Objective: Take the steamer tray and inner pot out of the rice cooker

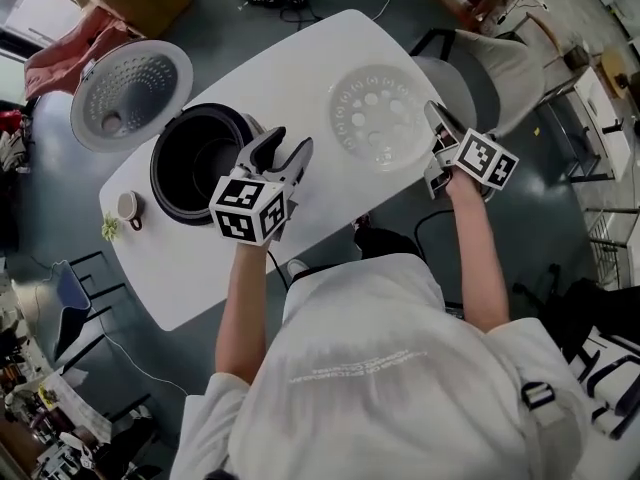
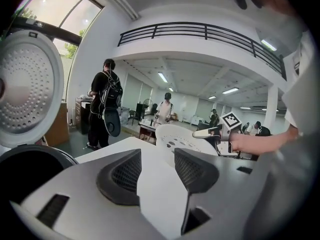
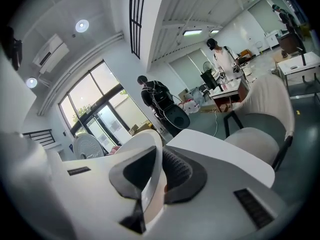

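Nothing really readable here: the small print on the white shirt (image 1: pixel 355 364) at 6 o'clock is too blurry, and the big lettering on the black-and-white item (image 1: pixel 612 376) at 4 o'clock is cut off.

The white round-cornered table (image 1: pixel 300 78) carries the open rice cooker (image 1: pixel 163 193) toward its left end, with a mug (image 1: pixel 128 208) and a small green object (image 1: pixel 109 229) just beside it. The clear steamer tray (image 1: pixel 375 118) is over the right half; surface contact cannot be confirmed.

The tray (image 1: pixel 378 116) looks like translucent, glossy plastic. The table (image 1: pixel 300 73) is smooth, matt white. The pot (image 1: pixel 195 166) is dark and dull. The lid (image 1: pixel 130 93) has a dimpled metal plate.
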Tool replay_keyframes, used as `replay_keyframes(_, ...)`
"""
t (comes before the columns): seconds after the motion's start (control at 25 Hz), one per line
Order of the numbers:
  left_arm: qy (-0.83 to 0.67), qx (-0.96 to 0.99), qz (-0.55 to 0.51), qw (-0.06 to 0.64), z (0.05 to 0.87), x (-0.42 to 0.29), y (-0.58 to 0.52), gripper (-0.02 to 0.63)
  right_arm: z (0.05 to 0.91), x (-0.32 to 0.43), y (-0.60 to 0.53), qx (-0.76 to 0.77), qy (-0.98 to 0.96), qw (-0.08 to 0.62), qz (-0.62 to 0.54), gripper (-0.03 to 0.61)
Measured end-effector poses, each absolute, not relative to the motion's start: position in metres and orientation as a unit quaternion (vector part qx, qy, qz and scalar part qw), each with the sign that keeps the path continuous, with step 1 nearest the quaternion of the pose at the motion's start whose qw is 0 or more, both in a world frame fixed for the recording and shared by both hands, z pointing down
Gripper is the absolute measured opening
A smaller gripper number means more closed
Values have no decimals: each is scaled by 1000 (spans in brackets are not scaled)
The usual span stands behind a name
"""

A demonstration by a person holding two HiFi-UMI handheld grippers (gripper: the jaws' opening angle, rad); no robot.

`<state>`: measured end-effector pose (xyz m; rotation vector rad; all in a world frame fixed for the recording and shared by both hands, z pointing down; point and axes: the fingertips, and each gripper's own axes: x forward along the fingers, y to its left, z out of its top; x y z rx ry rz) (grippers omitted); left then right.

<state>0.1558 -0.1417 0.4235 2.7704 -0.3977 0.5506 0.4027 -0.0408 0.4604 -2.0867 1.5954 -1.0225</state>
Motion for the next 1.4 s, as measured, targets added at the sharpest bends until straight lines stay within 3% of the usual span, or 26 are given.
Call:
replay_keyframes(0.56, -208, 921, 252, 211, 521, 223, -162, 218, 567, 489, -115, -693, 550, 146, -442, 61)
replay_keyframes(1.4, -270, 871, 287, 295, 580, 229, -212, 216, 662, 502, -254, -657, 553, 127, -496, 72)
